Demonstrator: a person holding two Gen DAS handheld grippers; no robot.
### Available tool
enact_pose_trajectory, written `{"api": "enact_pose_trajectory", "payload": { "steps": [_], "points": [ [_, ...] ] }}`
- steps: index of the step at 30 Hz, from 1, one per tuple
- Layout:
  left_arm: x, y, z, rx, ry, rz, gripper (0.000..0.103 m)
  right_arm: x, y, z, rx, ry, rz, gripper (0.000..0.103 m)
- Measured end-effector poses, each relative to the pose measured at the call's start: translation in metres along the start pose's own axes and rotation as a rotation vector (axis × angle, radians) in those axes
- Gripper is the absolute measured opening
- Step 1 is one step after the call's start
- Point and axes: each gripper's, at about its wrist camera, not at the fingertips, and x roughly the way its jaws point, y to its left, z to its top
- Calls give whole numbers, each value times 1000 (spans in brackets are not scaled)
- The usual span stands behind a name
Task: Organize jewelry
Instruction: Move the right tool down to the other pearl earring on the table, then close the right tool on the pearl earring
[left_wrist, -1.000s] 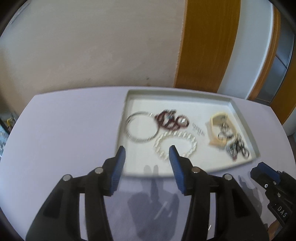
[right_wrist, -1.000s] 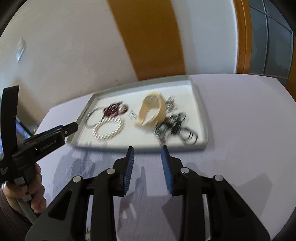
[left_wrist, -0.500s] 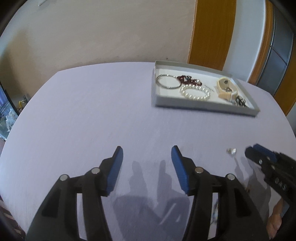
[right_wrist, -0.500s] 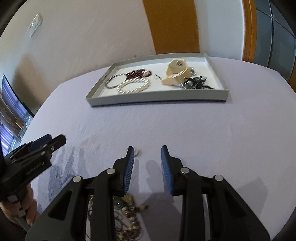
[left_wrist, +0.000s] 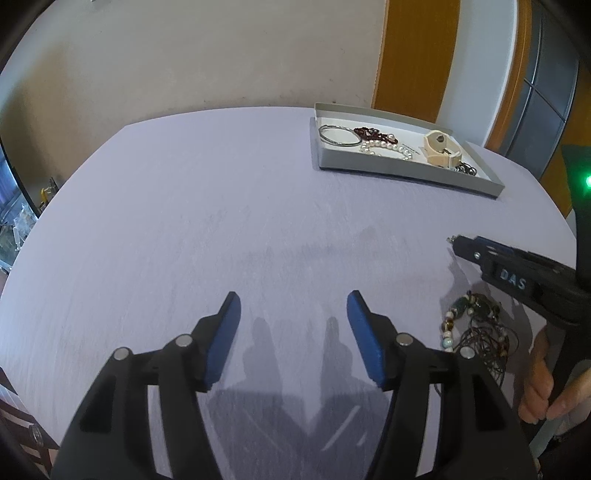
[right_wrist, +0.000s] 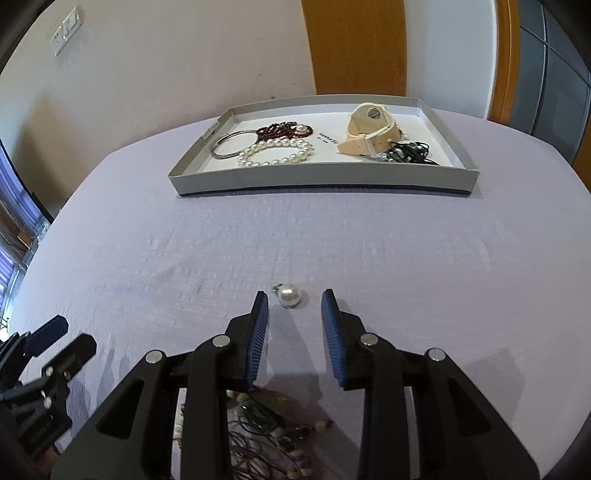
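Both grippers have drawn back from the tray (right_wrist: 321, 181). Right gripper (right_wrist: 294, 314), jaws parted and empty, now brackets a loose pearl earring (right_wrist: 289, 294), seemingly next. Left gripper (left_wrist: 291, 325) idles agape.

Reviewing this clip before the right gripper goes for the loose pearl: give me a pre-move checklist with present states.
1. Right gripper open: ok.
2. Pearl lined up between its fingertips, just ahead: ok.
3. Pearl apart from the beaded cord pile: ok.
4. Left gripper open, holding nothing, clear of the pearl: ok.
5. Tray has bare floor free: ok.
6. Whether the pearl's small metal loop will snag or roll it: cannot tell.
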Motion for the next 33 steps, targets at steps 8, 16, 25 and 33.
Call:
{"api": "enact_pose_trajectory", "payload": {
  "steps": [8,16,25,33],
  "points": [
    [-2,-5,0,13,1,9,62,2,10,-2,-24,-17,-45,32],
    [-2,-8,2,22,0,15,62,2,20,-4,-57,-21,-99,22],
    [0,-6,2,21,10,14,63,3,25,-4,-63,-21,-108,14],
    [0,-8,3,27,6,5,63,-1,19,-4,-32,-17,-75,14]
  ]
}}
